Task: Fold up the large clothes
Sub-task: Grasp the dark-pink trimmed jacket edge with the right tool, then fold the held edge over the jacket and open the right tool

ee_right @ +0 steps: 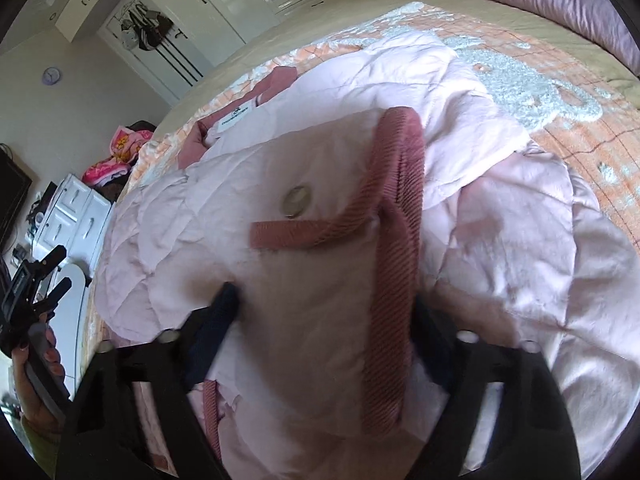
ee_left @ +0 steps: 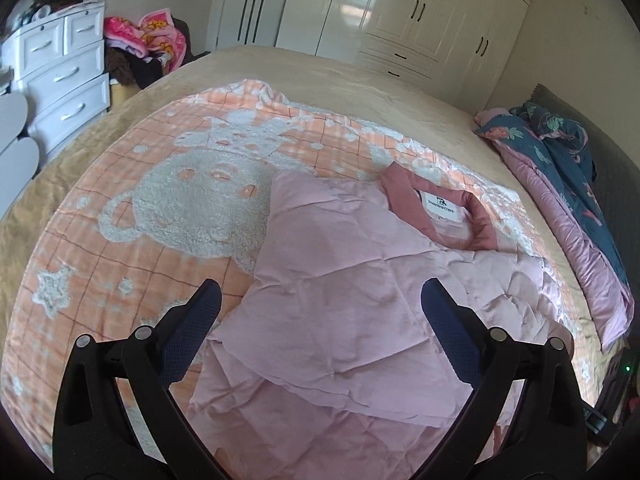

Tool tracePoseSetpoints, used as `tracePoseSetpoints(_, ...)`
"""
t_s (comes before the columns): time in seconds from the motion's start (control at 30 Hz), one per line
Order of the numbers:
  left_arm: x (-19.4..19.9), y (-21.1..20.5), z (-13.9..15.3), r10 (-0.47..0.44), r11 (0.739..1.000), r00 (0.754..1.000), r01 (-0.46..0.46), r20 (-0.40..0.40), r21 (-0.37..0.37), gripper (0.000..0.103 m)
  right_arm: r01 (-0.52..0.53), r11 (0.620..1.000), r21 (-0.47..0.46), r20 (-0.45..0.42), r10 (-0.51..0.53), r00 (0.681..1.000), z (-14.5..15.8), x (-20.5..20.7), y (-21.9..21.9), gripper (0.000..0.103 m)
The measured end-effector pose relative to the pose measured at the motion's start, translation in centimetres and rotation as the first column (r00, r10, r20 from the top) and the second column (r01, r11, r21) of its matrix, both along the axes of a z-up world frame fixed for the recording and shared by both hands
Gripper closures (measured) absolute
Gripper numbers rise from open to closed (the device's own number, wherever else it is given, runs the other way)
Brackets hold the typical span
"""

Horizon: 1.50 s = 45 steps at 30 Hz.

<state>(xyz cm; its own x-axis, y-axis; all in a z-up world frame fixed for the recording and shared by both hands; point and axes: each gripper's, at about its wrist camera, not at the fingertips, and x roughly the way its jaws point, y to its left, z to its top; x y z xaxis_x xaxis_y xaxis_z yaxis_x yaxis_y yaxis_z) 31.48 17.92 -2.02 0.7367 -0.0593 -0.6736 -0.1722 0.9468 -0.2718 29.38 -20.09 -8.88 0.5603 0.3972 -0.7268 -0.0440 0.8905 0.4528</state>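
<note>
- While the pink jacket (ee_left: 360, 280) lies on my bed's blanket (ee_left: 120, 220), my left gripper (ee_left: 320, 300) hangs wide above it, holding nothing;
- my right gripper (ee_right: 324, 304) clamps its cuff (ee_right: 396, 200).

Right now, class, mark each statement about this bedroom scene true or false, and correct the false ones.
1. The pink quilted jacket lies on a peach blanket. True.
2. The left gripper has its jaws shut on the jacket. False: they stand open with nothing between them.
3. The jacket's collar label faces up, in plain sight. True.
4. The white wardrobe has its doors wide open. False: the doors are closed.
5. The right gripper has jacket fabric with ribbed trim between its jaws. True.
</note>
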Motion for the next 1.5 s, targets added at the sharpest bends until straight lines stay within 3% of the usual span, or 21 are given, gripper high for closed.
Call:
tracePoseSetpoints(0.03,0.1,0.0,-0.2,0.002,1.0,1.0,-0.002,0.002,-0.004,0.009,-0.015,1.0,0.006,0.015,0.014,1.0,0.3,-0.1,0.3,0.056)
tracePoseSetpoints(0.07,0.2,-0.1,-0.3,0.003,1.0,1.0,-0.003,-0.002,-0.009,0.009,-0.025,1.0,0.007,0.031,0.025,0.999,0.7,-0.1,0.6,0.071)
tracePoseSetpoints(0.1,0.3,-0.1,-0.3,0.0,1.0,1.0,0.0,-0.003,-0.016,0.009,-0.038,0.999,0.002,0.056,0.037,0.998,1.3,-0.3,0.9,0.078)
tracePoseSetpoints(0.33,0.6,-0.8,0.0,-0.028,0.999,0.999,0.028,0.02,-0.03,0.01,-0.12,0.985,-0.123,0.276,0.15,0.949,9.8,0.2,2.1,0.084)
tracePoseSetpoints(0.47,1.0,-1.4,0.0,-0.04,0.999,0.999,0.04,0.029,-0.021,0.009,-0.138,0.966,-0.217,0.337,0.207,0.918,12.9,2.0,2.9,0.084)
tracePoseSetpoints(0.57,1.3,-2.0,-0.1,-0.057,0.998,0.998,0.057,0.025,-0.008,0.01,-0.134,0.95,-0.284,0.33,0.227,0.916,12.7,3.7,3.2,0.084)
tracePoseSetpoints(0.77,1.9,-3.4,-0.8,-0.1,0.995,0.995,0.1,0.007,0.013,0.01,-0.113,0.952,-0.286,0.233,0.183,0.955,9.4,6.2,2.3,0.084)
tracePoseSetpoints(1.03,2.5,-5.7,-2.0,-0.162,0.986,0.987,0.162,-0.016,0.025,0.01,-0.103,0.958,-0.269,0.178,0.154,0.972,6.7,6.6,2.3,0.083)
tracePoseSetpoints(1.1,2.6,-6.3,-2.4,-0.171,0.985,0.985,0.172,-0.028,0.033,0.01,-0.097,0.958,-0.269,0.167,0.146,0.975,6.3,6.6,2.2,0.08)
tracePoseSetpoints(1.23,2.9,-7.0,-3.2,-0.193,0.98,0.98,0.194,-0.05,0.032,0.017,-0.066,0.955,-0.289,0.146,0.112,0.983,6.0,6.5,2.0,0.064)
tracePoseSetpoints(1.33,3.2,-7.3,-4.1,-0.197,0.979,0.977,0.2,-0.079,0.039,0.019,-0.032,0.952,-0.303,0.16,0.084,0.983,6.2,6.0,1.4,0.045)
tracePoseSetpoints(1.37,3.3,-7.2,-4.3,-0.196,0.979,0.977,0.2,-0.085,0.032,0.019,-0.011,0.949,-0.315,0.174,0.069,0.982,6.3,5.7,1.1,0.034)
tracePoseSetpoints(1.5,3.5,-6.6,-5.0,-0.199,0.98,0.976,0.199,-0.092,-0.012,0.019,0.068,0.934,-0.351,0.236,0.018,0.972,7.3,4.9,0.4,0.029)
